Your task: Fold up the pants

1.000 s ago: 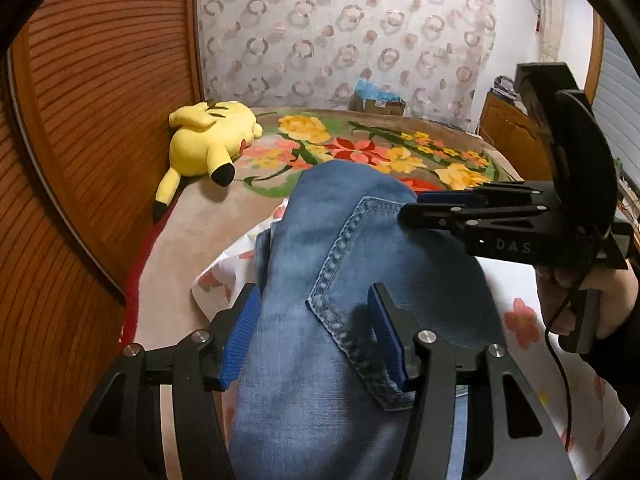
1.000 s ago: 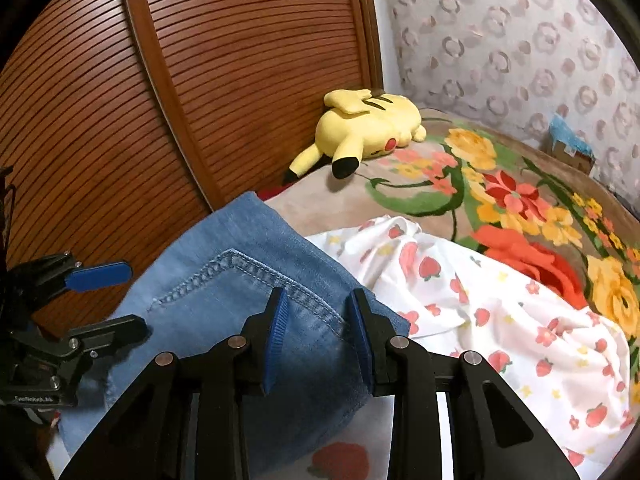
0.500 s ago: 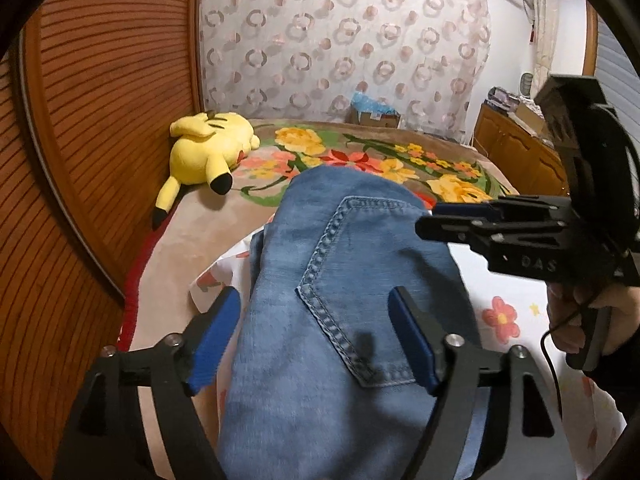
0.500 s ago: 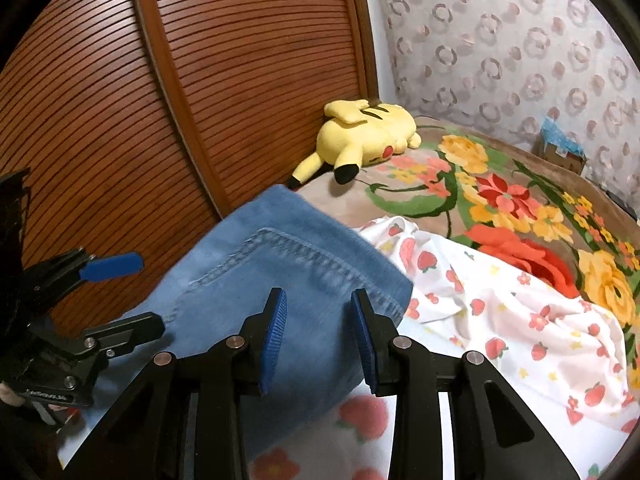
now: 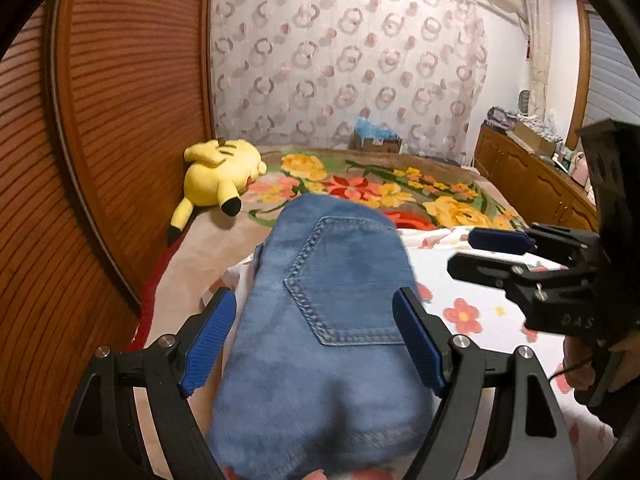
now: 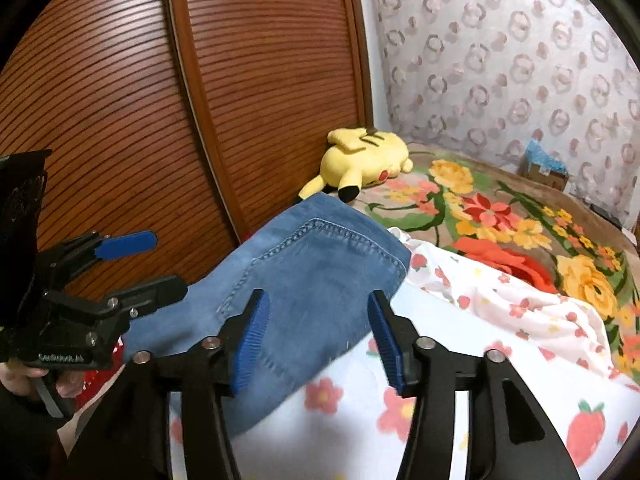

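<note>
My left gripper (image 5: 316,340) released, wide over folded jeans (image 5: 328,320) on bed sheet (image 5: 480,300) (back pocket up); right gripper (image 6: 316,336) opening, nothing pinched, jeans below

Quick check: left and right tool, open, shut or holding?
Left tool: open, holding nothing; jeans lie below.
Right tool: jaws opening, nothing gripped.

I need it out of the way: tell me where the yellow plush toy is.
The yellow plush toy lies on the floral blanket against the wooden slatted wall, beyond the folded jeans.
</note>
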Demonstrator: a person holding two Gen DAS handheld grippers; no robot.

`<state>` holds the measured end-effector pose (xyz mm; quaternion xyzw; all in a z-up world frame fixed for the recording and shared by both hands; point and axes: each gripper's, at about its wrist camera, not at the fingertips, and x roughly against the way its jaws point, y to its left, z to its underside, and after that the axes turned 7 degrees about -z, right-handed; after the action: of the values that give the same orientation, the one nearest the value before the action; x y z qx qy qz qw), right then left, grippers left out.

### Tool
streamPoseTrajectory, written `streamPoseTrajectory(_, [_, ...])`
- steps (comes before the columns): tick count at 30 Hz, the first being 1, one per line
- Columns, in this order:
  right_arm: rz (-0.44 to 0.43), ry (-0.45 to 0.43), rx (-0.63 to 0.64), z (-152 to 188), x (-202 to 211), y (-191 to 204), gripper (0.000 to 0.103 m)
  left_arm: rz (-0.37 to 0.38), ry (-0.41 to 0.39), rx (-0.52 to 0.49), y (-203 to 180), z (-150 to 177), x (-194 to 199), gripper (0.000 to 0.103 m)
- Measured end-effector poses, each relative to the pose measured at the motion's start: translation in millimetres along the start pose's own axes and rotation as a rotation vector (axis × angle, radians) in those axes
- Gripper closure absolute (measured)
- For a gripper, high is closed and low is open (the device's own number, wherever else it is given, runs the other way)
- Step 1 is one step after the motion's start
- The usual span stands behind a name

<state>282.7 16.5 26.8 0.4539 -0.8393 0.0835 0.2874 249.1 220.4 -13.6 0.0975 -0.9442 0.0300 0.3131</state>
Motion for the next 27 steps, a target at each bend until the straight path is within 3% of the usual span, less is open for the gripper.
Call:
streamPoseTrajectory(10, [0.084, -0.111, -0.01, 50, 95, 31, 0.039, -0.019, -0.084, -0.023, -40, 11, 67, 0.022])
streamPoseTrajectory(21, [0.267, -0.232, -0.061, 109, 212, 55, 0.039, 0.109, -0.186, -0.074, -110, 23, 133, 0.022])
streamPoseTrajectory(27, [0.336, -0.273, -0.085, 135, 258, 69, 0.039, 0.129, -0.21, -0.1, -138, 34, 159, 0.022])
